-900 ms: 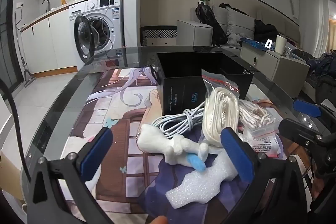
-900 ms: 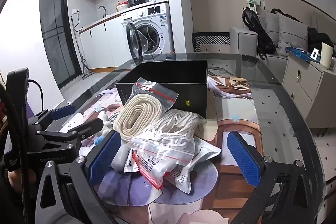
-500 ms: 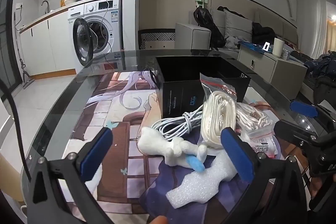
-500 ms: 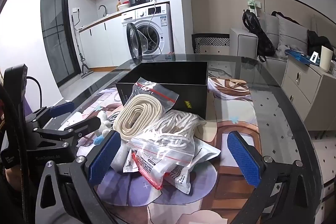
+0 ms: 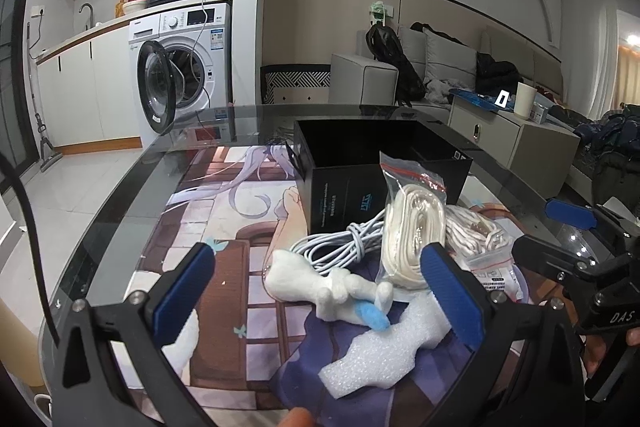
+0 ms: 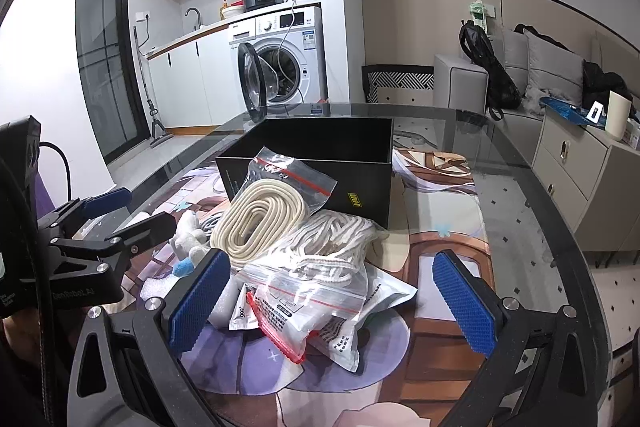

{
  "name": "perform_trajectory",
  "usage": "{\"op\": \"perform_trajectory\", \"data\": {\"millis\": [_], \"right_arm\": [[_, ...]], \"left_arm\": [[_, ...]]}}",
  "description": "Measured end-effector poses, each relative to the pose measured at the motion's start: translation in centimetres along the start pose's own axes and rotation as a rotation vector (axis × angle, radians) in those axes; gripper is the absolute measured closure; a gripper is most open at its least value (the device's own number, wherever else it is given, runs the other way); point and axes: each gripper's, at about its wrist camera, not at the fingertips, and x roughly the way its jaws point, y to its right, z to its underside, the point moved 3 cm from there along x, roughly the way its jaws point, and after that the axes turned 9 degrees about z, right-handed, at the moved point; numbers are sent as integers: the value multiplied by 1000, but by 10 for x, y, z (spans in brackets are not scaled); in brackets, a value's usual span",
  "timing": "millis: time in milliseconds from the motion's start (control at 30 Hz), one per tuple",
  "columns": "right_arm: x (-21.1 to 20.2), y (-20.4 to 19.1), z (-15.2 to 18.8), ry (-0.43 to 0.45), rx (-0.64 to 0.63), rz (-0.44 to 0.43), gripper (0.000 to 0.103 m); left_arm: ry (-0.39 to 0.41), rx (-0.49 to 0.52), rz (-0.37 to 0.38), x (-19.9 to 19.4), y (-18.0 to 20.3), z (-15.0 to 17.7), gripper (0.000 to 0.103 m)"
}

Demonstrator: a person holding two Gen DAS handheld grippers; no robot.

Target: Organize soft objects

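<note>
A glass desk with a printed mat stands before a washing machine; left hand-held gripper and right hand-held gripper gape wide, empty.

Right gripper shifted slightly lower in left-wrist view.

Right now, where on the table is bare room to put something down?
Free: the mat left of the black box and the foam pieces, and the glass table right of the bags. The box looks empty as far as visible. Crowded: in front of the box, with bags, cable and foam.
</note>
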Motion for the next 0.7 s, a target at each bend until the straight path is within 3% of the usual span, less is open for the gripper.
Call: {"op": "perform_trajectory", "data": {"millis": [700], "right_arm": [[-6, 5, -2, 7, 2, 13, 0]], "left_arm": [[6, 8, -4, -2, 2, 0, 0]]}}
